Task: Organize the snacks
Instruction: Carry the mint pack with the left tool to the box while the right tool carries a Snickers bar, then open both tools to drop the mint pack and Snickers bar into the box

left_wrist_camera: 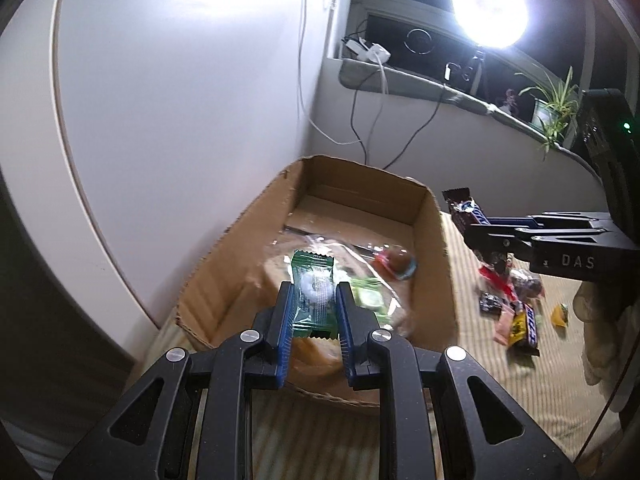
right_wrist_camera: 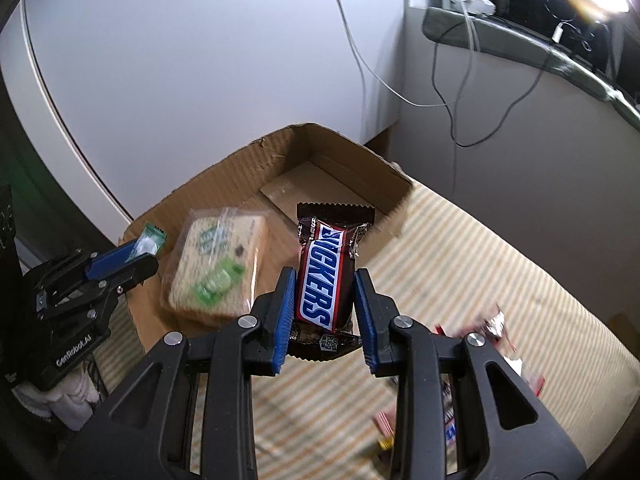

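- Left wrist view: the left tongs [left_wrist_camera: 313, 300] are clamped on a small green-wrapped candy [left_wrist_camera: 313, 292], pinched at its sides so the crimped ends stick out fore and aft.
- They hold it above the near end of the open cardboard box [left_wrist_camera: 436, 248], probably so that a release drops it inside.
- In the box lies a clear bag of pale crackers [left_wrist_camera: 280, 268] with green packets on top and a reddish round sweet [left_wrist_camera: 396, 262] near the right wall.
- The right tongs [left_wrist_camera: 474, 222] come in from the right, just outside that wall, gripping a dark bar. "DAS" is readable on their body.
- A loose pile of snacks [left_wrist_camera: 508, 308] waits on the striped desk [left_wrist_camera: 472, 360], right of the box; its wrappers are too blurred to read.
- Right wrist view: the right tongs [right_wrist_camera: 324, 304] are closed on a Snickers bar [right_wrist_camera: 326, 276], held upright by its long edges with "SNICKERS" facing the camera. The small print at its base is not legible.
- The bar sits above the desk at the box's right edge, not yet over the opening.
- The left tongs [right_wrist_camera: 138, 254] reach over the box's left corner with the green candy; "GenRobot.AI" is printed on their housing.
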{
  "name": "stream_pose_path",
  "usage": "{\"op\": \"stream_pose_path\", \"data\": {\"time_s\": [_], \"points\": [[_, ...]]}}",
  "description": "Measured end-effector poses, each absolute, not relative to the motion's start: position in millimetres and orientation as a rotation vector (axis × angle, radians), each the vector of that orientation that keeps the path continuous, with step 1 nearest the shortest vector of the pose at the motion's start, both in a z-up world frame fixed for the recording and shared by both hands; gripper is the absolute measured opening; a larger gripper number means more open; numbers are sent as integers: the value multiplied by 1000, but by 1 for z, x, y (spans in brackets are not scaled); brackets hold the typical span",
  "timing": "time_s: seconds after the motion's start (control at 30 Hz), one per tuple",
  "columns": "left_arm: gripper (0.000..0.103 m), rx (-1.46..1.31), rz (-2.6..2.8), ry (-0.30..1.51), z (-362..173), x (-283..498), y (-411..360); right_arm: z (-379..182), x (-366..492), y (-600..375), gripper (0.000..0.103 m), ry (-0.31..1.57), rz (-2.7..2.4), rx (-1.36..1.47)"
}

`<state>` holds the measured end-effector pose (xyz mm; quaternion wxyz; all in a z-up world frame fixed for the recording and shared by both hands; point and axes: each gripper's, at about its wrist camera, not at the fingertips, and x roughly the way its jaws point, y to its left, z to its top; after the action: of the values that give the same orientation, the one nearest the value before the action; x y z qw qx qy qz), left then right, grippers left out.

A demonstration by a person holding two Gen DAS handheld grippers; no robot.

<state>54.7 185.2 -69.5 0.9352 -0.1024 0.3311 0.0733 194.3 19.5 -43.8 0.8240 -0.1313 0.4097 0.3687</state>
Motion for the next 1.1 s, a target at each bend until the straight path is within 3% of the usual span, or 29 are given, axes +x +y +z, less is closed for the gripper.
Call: {"op": "stream_pose_path", "data": {"time_s": [1.1], "points": [[20,-216,169,689,-75,64,197,-59,209,69,32,863,828,-319]]}}
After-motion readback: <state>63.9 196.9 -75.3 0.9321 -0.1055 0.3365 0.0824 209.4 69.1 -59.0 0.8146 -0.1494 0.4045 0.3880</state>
